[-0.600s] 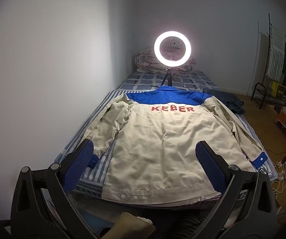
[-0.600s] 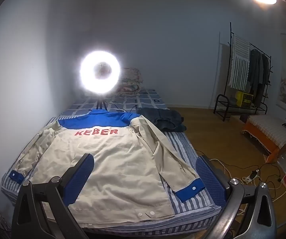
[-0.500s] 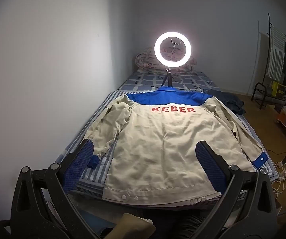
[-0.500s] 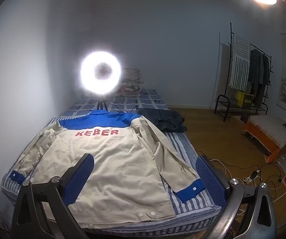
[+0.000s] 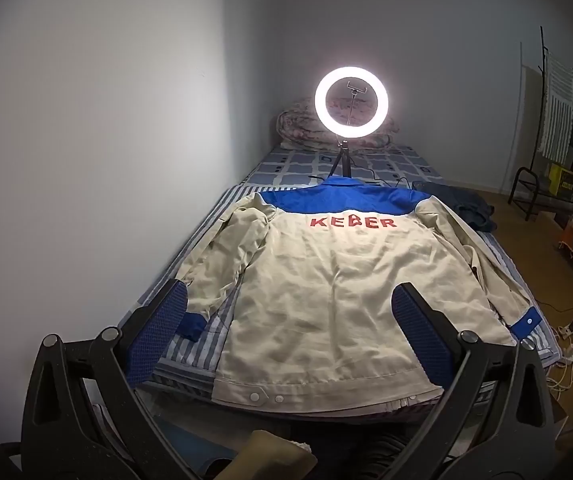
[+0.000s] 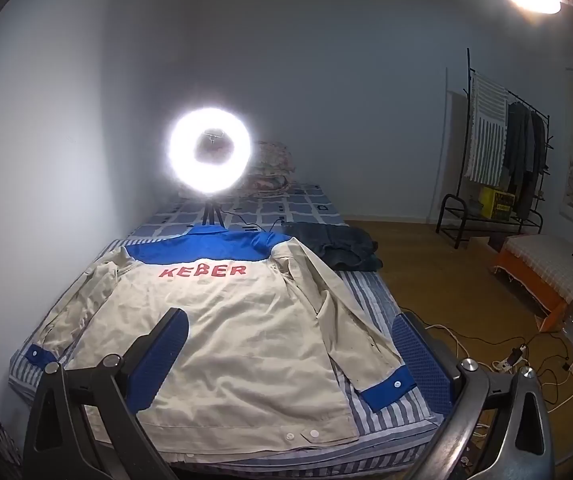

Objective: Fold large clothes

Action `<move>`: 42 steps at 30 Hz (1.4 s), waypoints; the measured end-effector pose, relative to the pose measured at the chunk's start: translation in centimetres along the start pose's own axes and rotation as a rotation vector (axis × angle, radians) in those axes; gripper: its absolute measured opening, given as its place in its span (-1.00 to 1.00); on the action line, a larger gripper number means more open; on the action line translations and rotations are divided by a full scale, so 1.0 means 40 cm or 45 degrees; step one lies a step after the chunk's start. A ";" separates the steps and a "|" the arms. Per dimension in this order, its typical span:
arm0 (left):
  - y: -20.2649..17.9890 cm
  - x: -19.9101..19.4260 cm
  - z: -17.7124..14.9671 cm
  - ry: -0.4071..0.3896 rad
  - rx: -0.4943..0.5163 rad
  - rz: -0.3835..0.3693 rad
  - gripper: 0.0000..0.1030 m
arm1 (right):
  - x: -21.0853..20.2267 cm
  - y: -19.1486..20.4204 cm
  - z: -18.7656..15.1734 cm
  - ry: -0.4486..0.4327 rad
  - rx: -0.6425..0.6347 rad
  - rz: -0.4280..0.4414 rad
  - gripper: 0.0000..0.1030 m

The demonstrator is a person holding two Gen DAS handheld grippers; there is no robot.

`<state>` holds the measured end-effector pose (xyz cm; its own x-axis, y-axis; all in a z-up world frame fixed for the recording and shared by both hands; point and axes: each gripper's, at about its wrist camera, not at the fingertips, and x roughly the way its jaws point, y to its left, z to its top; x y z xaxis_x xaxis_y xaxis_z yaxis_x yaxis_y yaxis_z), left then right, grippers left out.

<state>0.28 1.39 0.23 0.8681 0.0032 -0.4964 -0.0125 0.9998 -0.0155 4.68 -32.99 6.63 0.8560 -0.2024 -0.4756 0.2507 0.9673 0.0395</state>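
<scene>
Beige cotton work jacket with blue yoke (image 5: 326, 296) lies back-up, flat on striped bed (image 6: 370, 288); left claw (image 5: 286, 336) and right claw (image 6: 290, 356) both released, hovering above hem.

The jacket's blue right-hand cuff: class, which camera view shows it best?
The right wrist view: the blue cuff lies whole and near, its snap showing. In the left wrist view the cuff appears smaller, out at the bed's edge.

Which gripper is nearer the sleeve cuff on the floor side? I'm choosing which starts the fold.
Right. The right gripper hangs open just short of that cuff; the left gripper faces the jacket's wall-side half.
</scene>
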 end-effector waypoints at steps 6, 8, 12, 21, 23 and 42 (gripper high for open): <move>0.030 0.001 0.006 -0.010 -0.003 0.009 1.00 | 0.006 -0.001 0.000 0.007 0.008 0.018 0.99; 0.038 -0.002 0.008 -0.017 -0.002 0.013 1.00 | 0.007 0.000 0.000 0.009 0.006 0.022 0.99; 0.036 -0.005 0.011 -0.026 0.008 0.016 1.00 | 0.008 0.001 0.002 0.007 0.008 0.022 0.99; 0.026 -0.006 0.029 -0.030 0.004 0.022 1.00 | 0.013 0.005 0.009 0.006 0.012 0.026 0.99; 0.025 -0.008 0.027 -0.032 0.004 0.022 1.00 | 0.017 0.009 0.013 0.009 0.015 0.031 0.99; 0.016 -0.012 0.023 -0.036 0.008 0.026 1.00 | 0.022 0.014 0.008 0.011 0.021 0.051 0.99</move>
<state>0.31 2.03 1.27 0.8813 0.0244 -0.4719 -0.0276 0.9996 0.0001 5.72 -32.68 6.52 0.8616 -0.1625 -0.4808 0.2240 0.9719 0.0729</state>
